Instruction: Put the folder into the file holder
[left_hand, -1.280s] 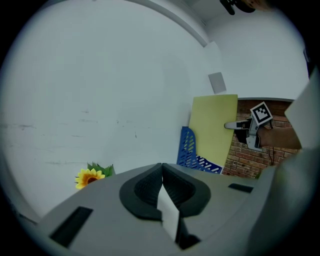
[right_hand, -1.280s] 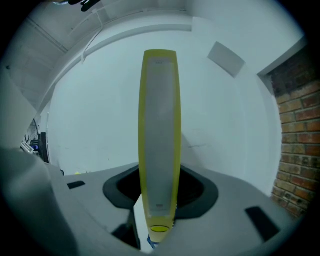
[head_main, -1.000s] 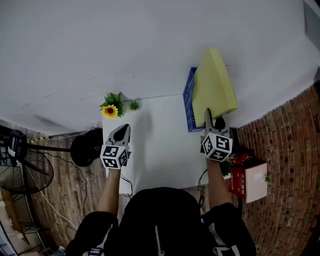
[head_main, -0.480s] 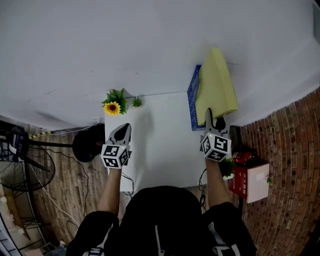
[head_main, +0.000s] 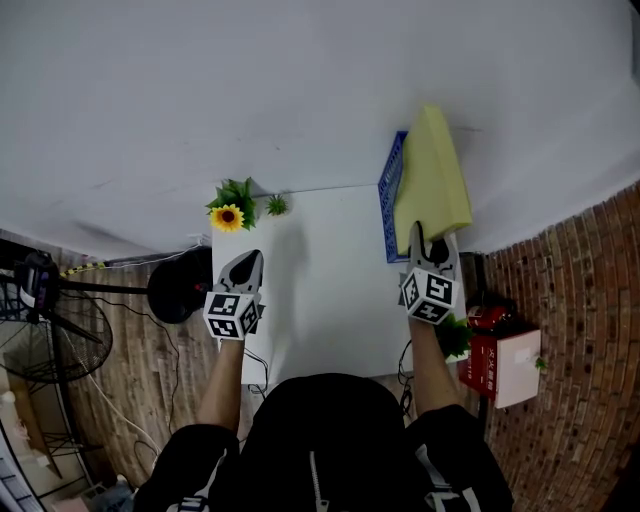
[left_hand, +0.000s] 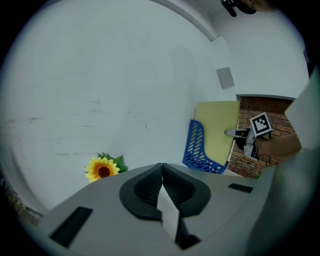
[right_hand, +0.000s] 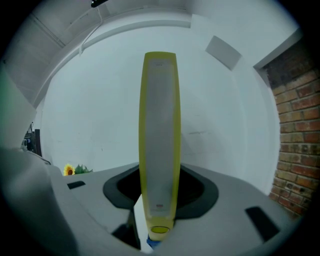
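1. Standing upright right of centre in the head view, the yellow folder (head_main: 432, 180) is clamped at its lower near end by the right gripper (head_main: 428, 243), with a jaw pressed on each face.
2. Its bottom edge hangs by the blue file holder (head_main: 390, 205) at the far right edge of the white table (head_main: 325, 280). I cannot tell whether it has entered a slot.
3. At lower left of centre, the left gripper (head_main: 243, 265) has its jaws together on nothing, near the sunflower (head_main: 227, 217).
4. To my eye the folder looks light, thick and stiff enough to stay straight. Its cover seems smooth, though, so it could pivot in this low grip. A firm hold near the bottom edge suits steering it down.
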